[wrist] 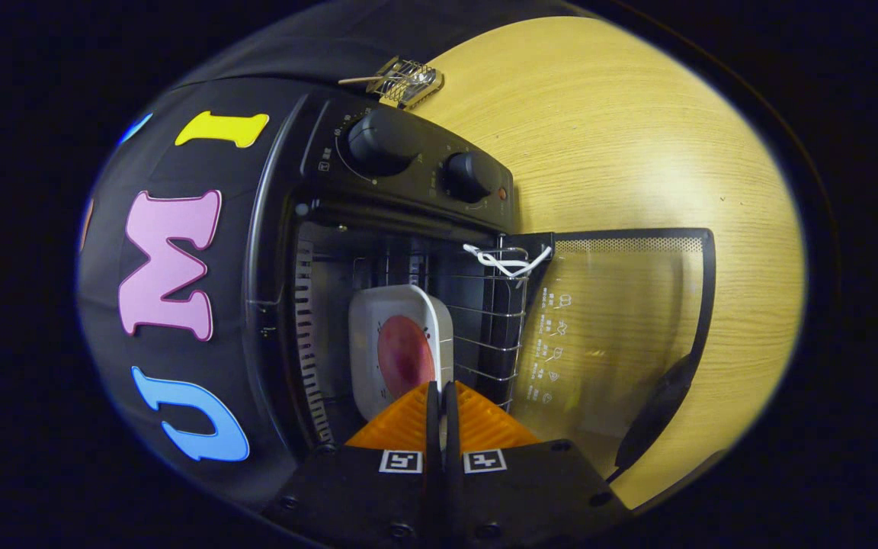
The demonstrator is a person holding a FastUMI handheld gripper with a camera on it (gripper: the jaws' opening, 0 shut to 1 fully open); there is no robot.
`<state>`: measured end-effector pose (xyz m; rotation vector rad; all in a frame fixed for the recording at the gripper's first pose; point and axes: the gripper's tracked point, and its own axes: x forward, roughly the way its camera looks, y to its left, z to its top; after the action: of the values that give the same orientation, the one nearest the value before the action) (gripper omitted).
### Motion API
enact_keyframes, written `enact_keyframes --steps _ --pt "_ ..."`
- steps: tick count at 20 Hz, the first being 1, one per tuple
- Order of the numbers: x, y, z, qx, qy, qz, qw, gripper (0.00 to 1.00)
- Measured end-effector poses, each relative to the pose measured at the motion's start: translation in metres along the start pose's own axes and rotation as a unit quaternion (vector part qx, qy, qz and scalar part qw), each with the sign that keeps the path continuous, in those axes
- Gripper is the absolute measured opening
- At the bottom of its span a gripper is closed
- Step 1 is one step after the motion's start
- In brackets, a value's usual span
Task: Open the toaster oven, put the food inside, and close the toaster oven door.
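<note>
Wood table [622, 137]: toaster oven [378, 229] door [622, 320] open, fingers [440, 400] clenched on plate [401, 343] rim w/ food [406, 354] inside.

Toaster oven [378, 252] on table [637, 137], door [622, 328] open, plate of food [401, 351] on rack [496, 320] inside, gripper [441, 396] fingers nearly together, pinching plate's near rim, small wire object [407, 80] beyond oven.

Plate gripped inside the open toaster oven

Hand-held gripper [442, 393] pinches the white plate's [378, 335] rim; food [404, 355] on it, door [622, 320] open on the surface [637, 137].
</note>
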<state>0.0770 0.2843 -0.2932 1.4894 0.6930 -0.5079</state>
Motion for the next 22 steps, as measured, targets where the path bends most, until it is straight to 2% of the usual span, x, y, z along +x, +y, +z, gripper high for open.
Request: enact_keyframes --steps 4,9,11,12,13,14,15,16,18,20,22 --pt "0.004 -0.005 -0.002 0.001 -0.002 -0.011 1.0 0.05" --pt "-0.001 -0.003 -0.006 0.0 0.015 -0.001 1.0 0.09" --pt "-0.007 0.002 -0.009 -0.003 0.026 0.013 1.0 0.17" --pt "-0.009 0.003 -0.011 -0.003 0.033 0.015 0.999 0.33" --pt "-0.014 0.005 -0.013 -0.003 0.039 0.022 0.999 0.45" --pt "-0.018 0.008 -0.012 -0.008 0.044 0.029 0.999 0.63" --pt "-0.023 0.005 -0.013 -0.02 0.05 0.026 0.998 0.72" --pt "-0.029 0.004 -0.014 -0.029 0.054 0.029 0.998 0.91" --pt "-0.043 0.004 -0.013 -0.061 0.067 0.033 0.995 0.99" --pt "-0.059 0.004 -0.018 -0.109 0.087 0.041 0.989 0.99" --pt "-0.078 0.004 -0.021 -0.179 0.105 0.055 0.977 0.98"
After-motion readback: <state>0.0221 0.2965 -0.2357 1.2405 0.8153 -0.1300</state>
